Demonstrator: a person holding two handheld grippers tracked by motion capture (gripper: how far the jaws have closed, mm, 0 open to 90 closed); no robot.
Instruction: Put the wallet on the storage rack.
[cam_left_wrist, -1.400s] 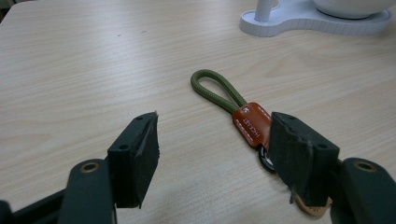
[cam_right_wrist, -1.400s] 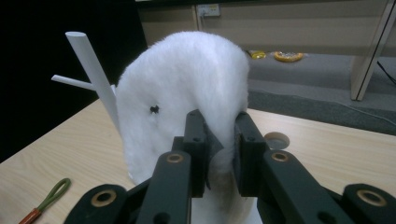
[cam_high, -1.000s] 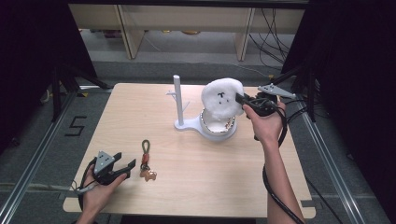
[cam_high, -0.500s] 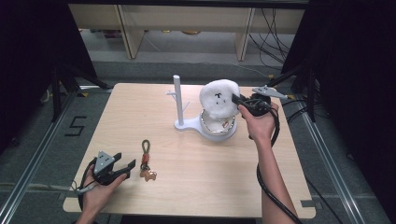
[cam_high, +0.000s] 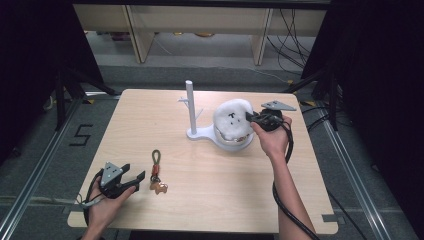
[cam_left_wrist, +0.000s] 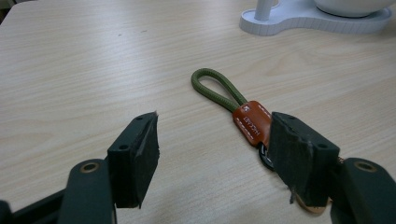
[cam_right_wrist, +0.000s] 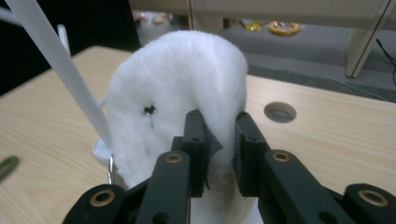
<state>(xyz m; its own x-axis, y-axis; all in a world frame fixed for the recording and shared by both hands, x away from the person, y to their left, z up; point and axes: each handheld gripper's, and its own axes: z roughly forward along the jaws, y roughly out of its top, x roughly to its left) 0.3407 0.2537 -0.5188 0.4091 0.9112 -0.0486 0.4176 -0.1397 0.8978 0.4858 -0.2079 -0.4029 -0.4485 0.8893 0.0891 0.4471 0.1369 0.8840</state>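
lowered since a second ago, right gripper (cam_high: 254, 118) fingers pinch the white plush (cam_high: 231, 120) to seat it on the stand (cam_high: 200, 134); left gripper (cam_high: 134, 180) fingers wide.

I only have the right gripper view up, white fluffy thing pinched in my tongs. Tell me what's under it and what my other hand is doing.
Observer: The white plush sits over a bowl on the white stand's base, as the high view shows.
Operator: And my left tongs?
Observer: The left tongs are open and hold nothing, low over the table's near left corner.
Operator: Anything close to them?
Observer: A keychain with a green cord loop and an orange tag lies flat on the table; in the left gripper view its lower end runs behind one pad.
Operator: Are my right tongs gripping firmly?
Observer: The right tongs are shut on a fold of the plush.
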